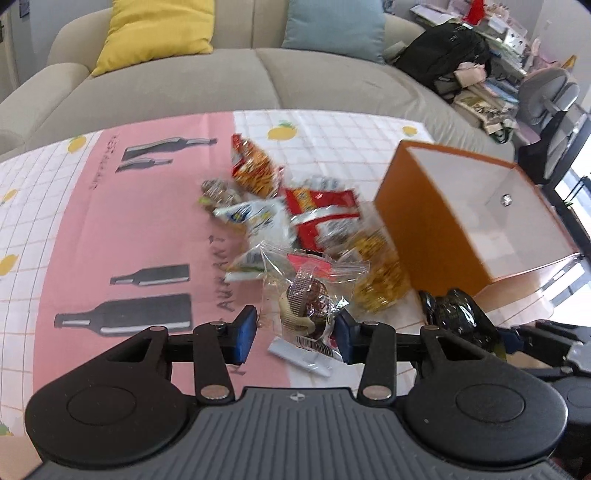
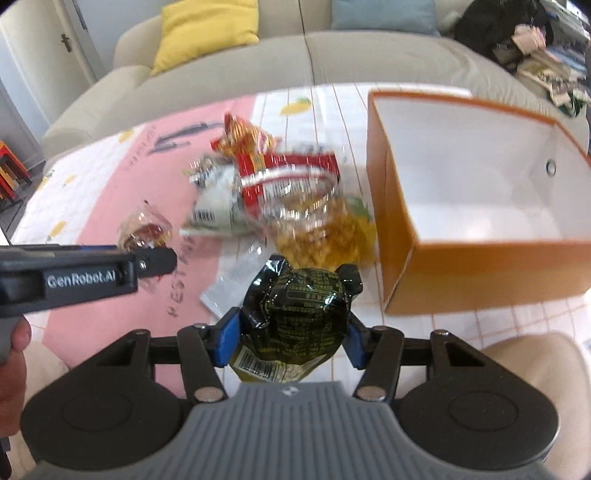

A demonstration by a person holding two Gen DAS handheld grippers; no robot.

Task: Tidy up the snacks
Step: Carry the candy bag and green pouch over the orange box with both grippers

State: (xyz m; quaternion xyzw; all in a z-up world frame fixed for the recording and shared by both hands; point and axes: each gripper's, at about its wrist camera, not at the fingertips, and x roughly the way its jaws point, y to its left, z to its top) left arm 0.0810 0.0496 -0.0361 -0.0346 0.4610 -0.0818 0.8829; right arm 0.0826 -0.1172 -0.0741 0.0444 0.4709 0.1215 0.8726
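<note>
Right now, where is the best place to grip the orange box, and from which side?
Grip the orange box by its near wall's top rim, coming from above. It stands upright, open-topped and apparently empty, so one finger can slip inside. Its thin wall suits narrow jaws; the body looks too wide.

Ahead of you a beige fabric sofa (image 1: pixel 229 77) fills the upper frame, carrying a yellow cushion (image 1: pixel 159 29) upper left and a blue cushion (image 1: pixel 336 26) upper centre.
</note>
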